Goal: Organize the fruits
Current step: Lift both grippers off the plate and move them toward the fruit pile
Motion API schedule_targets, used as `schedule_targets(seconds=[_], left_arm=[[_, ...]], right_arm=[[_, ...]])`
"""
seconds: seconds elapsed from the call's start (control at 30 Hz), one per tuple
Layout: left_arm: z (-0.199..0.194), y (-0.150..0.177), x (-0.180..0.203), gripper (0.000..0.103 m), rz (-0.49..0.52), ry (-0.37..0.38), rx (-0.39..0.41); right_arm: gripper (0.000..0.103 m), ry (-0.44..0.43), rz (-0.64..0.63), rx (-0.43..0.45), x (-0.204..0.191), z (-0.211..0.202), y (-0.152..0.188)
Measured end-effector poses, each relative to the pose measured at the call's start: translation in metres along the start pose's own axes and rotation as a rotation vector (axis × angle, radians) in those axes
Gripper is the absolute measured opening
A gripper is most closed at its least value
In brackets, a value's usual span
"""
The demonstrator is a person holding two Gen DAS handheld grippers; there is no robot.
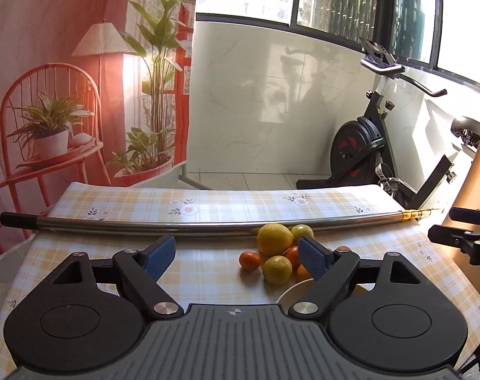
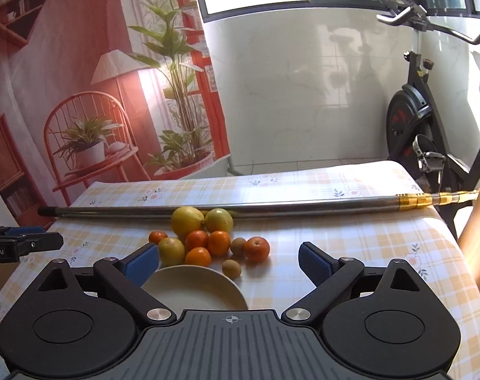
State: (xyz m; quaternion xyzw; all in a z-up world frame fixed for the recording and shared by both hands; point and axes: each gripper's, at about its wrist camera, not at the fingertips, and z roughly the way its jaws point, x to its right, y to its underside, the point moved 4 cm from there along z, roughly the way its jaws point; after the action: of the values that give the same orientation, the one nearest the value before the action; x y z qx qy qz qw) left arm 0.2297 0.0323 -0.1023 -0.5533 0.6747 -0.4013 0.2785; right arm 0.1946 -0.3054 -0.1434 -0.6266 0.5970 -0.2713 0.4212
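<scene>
Two grippers sit in my hands, both with jaws spread wide and nothing between their blue pads. My right gripper (image 2: 229,261) hovers low over the near edge of the table (image 2: 382,240), and between its fingers I see the rim of a cream plate (image 2: 192,288), bare as far as I can see. I judge I hold it here to line up a first pick, with the plate as the likely home for the fruit. My left gripper (image 1: 236,255) waits just to the left of the pile, apart from it, probably to keep out of the way.

Just beyond the plate lies the fruit (image 2: 208,240), loose on the checked yellow cloth in a tight cluster, many pieces touching. At the back are two large yellow lemons (image 2: 202,220), side by side against a long metal pole (image 2: 271,205) that lies across the table. In front are several small glossy mandarins (image 2: 219,242), a yellow-green citrus and two small brown kiwis (image 2: 231,268), one nearest the plate.
</scene>
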Motion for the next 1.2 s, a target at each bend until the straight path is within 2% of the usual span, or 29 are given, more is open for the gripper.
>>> schedule_targets(seconds=[0.1,0.27,0.67,0.97,1.1,1.17,1.2], left_arm=[[0.003,-0.008,-0.008,0.096,-0.047,-0.021,0.009],[0.015,-0.011,-0.015,0.097,-0.079,-0.062,-0.026],[0.028,0.000,-0.014,0.097,-0.026,-0.050,-0.044],[0.051,0.007,-0.010,0.097,0.026,-0.036,-0.087],[0.065,0.009,-0.012,0.097,0.014,-0.018,-0.101],[0.074,0.009,-0.015,0.097,-0.012,-0.005,-0.111],[0.078,0.008,-0.017,0.096,-0.024,0.001,-0.114]], right_arm=[[0.096,0.026,-0.088,0.056,0.000,-0.002,-0.013],[0.096,0.086,-0.133,0.081,0.008,0.006,-0.019],[0.096,0.091,-0.077,0.025,0.015,0.036,-0.004],[0.091,0.066,-0.035,-0.033,0.015,0.052,0.014],[0.089,0.057,-0.012,-0.070,0.016,0.062,0.021],[0.085,0.063,0.004,-0.080,0.018,0.067,0.023],[0.079,0.063,0.016,-0.089,0.020,0.070,0.024]])
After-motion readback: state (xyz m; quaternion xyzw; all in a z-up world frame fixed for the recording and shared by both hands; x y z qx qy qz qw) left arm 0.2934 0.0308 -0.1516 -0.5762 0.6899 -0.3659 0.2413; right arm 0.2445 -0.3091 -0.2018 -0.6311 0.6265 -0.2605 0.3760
